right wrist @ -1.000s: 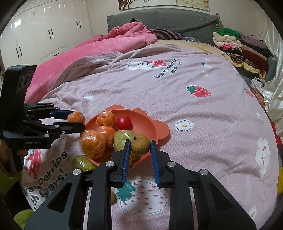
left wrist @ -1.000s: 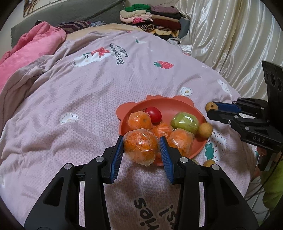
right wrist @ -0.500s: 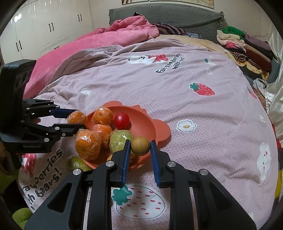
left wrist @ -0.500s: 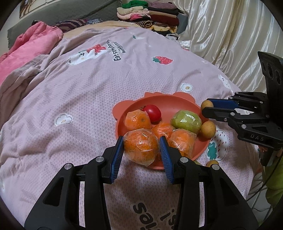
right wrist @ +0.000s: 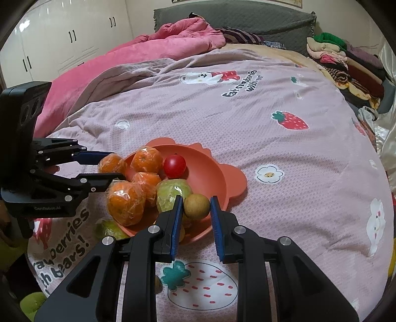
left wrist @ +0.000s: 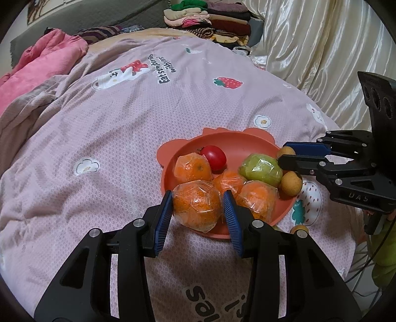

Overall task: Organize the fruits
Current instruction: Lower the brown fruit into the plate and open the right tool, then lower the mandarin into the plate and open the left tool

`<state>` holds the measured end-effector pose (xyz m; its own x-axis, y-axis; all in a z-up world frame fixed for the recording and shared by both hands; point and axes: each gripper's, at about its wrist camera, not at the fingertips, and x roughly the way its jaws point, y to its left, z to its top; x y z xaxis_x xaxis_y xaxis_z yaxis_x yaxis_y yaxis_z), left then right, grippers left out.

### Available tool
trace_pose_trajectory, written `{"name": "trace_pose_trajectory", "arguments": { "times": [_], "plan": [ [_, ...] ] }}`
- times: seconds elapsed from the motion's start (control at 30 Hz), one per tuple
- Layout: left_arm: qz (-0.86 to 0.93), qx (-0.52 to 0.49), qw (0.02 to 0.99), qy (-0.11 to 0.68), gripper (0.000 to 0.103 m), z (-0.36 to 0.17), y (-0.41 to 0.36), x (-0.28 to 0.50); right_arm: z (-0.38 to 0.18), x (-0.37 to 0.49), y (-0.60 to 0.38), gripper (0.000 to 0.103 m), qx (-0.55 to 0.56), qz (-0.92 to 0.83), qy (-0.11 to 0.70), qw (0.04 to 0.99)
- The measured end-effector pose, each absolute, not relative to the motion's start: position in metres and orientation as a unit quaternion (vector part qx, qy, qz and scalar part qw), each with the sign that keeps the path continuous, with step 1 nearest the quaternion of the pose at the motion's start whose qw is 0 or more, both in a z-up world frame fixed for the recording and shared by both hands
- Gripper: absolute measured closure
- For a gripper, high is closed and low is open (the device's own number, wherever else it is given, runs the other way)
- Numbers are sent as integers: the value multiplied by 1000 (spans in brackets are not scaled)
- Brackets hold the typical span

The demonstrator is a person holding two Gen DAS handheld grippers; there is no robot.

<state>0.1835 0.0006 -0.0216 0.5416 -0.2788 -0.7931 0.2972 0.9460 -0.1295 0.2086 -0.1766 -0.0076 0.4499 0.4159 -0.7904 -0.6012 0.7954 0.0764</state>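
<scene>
An orange-red plate (left wrist: 237,143) (right wrist: 210,173) lies on the bed, holding wrapped oranges, a wrapped green fruit (left wrist: 259,168) (right wrist: 173,193) and a red tomato (left wrist: 215,154) (right wrist: 174,165). My left gripper (left wrist: 196,204) (right wrist: 110,167) is shut on a plastic-wrapped orange (left wrist: 196,205) (right wrist: 109,163) at the plate's near rim. My right gripper (right wrist: 196,205) (left wrist: 284,151) is shut on a small brown round fruit (right wrist: 196,205) (left wrist: 284,151) held over the plate's edge beside the green fruit.
The pink printed bedspread (left wrist: 123,123) covers the bed. Another brown fruit (left wrist: 292,183) sits at the plate rim, one more (left wrist: 299,229) on the bedspread. A green fruit (right wrist: 109,229) lies beside the plate. Folded clothes (left wrist: 210,22) and a pink blanket (right wrist: 160,47) lie far back.
Both grippers have moved in over the plate with their fruits still held. The right gripper's brown fruit has come over the rim, next to the green fruit.
</scene>
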Motion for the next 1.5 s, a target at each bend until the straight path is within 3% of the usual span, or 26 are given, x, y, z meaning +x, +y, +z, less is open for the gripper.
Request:
{"name": "trace_pose_trajectory", "arguments": {
  "times": [0.6,0.83,1.07,1.4,1.5],
  "plan": [
    [-165,9,881,443,70,-18,1,182,-7,204,-178,80,-107,298,428,846],
    [-165,8,883,440,70,-16,2,181,-2,199,-179,73,-110,297,422,849],
    [-165,9,885,436,70,-14,3,179,1,195,-181,56,-107,290,418,854],
    [-162,8,887,431,69,-10,4,177,7,189,-185,46,-103,285,411,860],
    [-160,8,889,428,63,-9,4,176,8,187,-185,41,-103,283,410,861]
  ]
}}
